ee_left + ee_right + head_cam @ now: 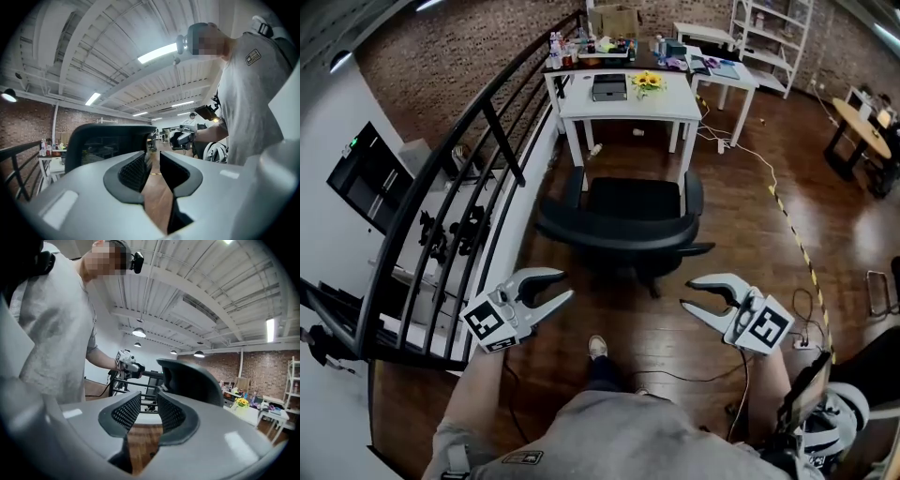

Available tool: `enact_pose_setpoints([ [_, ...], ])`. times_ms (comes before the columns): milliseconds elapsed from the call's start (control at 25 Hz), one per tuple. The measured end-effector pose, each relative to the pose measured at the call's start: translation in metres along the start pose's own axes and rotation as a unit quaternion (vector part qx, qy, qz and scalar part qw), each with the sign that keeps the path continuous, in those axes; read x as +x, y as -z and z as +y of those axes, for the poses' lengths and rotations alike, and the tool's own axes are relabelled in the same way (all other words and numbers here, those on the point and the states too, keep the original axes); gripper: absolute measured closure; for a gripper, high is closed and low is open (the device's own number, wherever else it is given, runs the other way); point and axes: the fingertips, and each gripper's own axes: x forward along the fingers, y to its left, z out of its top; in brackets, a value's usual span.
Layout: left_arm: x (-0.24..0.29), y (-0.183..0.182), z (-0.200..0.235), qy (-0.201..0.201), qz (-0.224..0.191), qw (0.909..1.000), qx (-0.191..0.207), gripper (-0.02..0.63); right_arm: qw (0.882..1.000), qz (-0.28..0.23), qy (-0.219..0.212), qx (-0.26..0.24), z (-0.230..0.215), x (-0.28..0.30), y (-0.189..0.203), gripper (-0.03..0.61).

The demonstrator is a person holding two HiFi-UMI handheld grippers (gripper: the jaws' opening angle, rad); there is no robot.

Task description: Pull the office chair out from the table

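Observation:
The black office chair (619, 223) stands on the wooden floor a little way in front of the white table (628, 105), its curved backrest towards me. My left gripper (565, 286) hangs apart from the chair, below the left end of the backrest. My right gripper (686, 292) hangs below the right end, also apart. Each has its jaws parted with nothing between them. In the left gripper view the jaws (152, 161) stand narrowly apart, and the backrest (108, 140) rises beyond them. The right gripper view shows its jaws (149, 406) likewise parted, the backrest (197, 383) to their right.
A black metal railing (459, 187) runs along the left. Sunflowers (647, 82) and a dark box (609, 89) sit on the table. Cables (750, 155) and a yellow-black strip (797, 244) cross the floor at right. My shoe (597, 347) is behind the chair.

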Motion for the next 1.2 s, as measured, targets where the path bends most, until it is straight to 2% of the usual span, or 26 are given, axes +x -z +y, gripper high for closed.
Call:
enact_pose_setpoints([
  [280, 0.007, 0.002, -0.080, 0.031, 0.004, 0.9991, -0.030, 0.613, 0.998, -0.003, -0.053, 0.028, 0.079, 0.005, 0.000, 0.512],
  [440, 0.009, 0.011, -0.116, 0.051, 0.000, 0.9970, -0.058, 0.620, 0.997, -0.005, -0.062, 0.051, 0.111, 0.008, 0.003, 0.554],
  [600, 0.006, 0.030, -0.146, 0.076, -0.002, 0.9930, -0.091, 0.620, 0.995, -0.006, -0.066, 0.081, 0.140, 0.020, 0.008, 0.568],
  [920, -0.014, 0.054, -0.173, 0.122, 0.006, 0.9833, -0.135, 0.620, 0.989, 0.014, -0.068, 0.134, 0.184, 0.056, 0.019, 0.571],
  [1200, -0.027, 0.063, -0.165, 0.142, 0.012, 0.9794, -0.143, 0.620, 0.987, 0.023, -0.063, 0.143, 0.197, 0.089, 0.022, 0.572],
])
